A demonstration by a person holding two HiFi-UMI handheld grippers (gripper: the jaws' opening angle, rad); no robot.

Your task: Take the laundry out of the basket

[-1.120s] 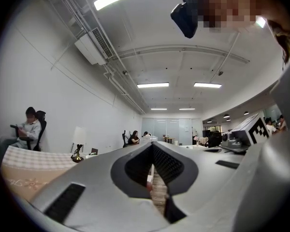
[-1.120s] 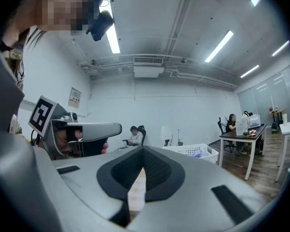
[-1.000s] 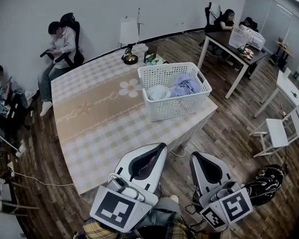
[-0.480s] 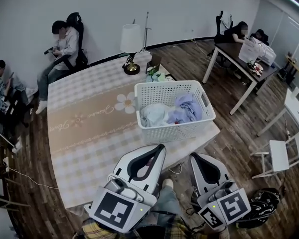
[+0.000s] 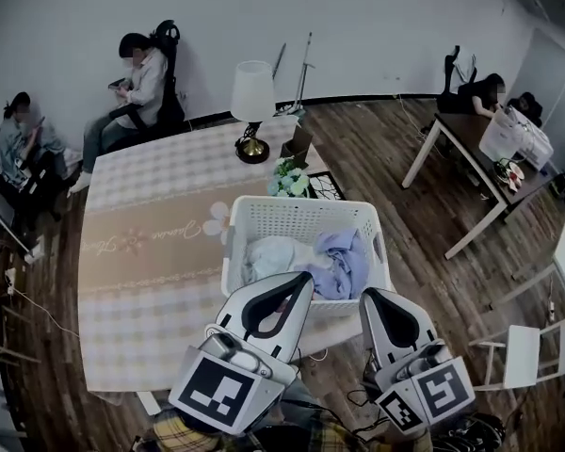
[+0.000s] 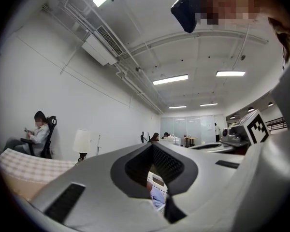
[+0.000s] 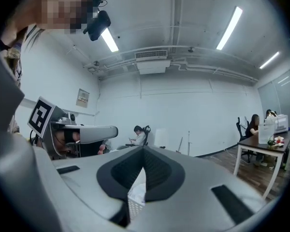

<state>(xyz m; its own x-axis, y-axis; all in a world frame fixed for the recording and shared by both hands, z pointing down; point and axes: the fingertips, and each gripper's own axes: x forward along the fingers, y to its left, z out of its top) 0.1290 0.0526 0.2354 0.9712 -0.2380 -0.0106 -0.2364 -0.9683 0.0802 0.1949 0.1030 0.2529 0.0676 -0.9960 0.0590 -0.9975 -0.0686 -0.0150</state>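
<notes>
While the white basket (image 5: 301,205) sits near the tabletop (image 5: 141,252) edge closest to the person, the laundry lies inside it, with a pale blue-white cloth (image 5: 268,252) on the left and a lavender cloth (image 5: 344,260) bunched beside it on the right. The left hand-held gripper (image 5: 301,281) hovers over the basket's near rim with its jaws pressed together at the tips and nothing between them; its own view shows only a slice of basket and cloth through the gap behind the tips. The right hand-held gripper (image 5: 372,298) hangs just outside the near right corner, also closed and empty. The step in hand looks like the approach for the first grab, so no cloth is out yet. To do it well, each hand-held gripper should spread its jaws before dropping in, then come down on a raised fold, not on a flat patch. The lavender heap offers the taller ridge. Pinching deep enough to catch several layers should stop the cloth slipping free, and lifting straight up should keep it clear of the lattice wall.
</notes>
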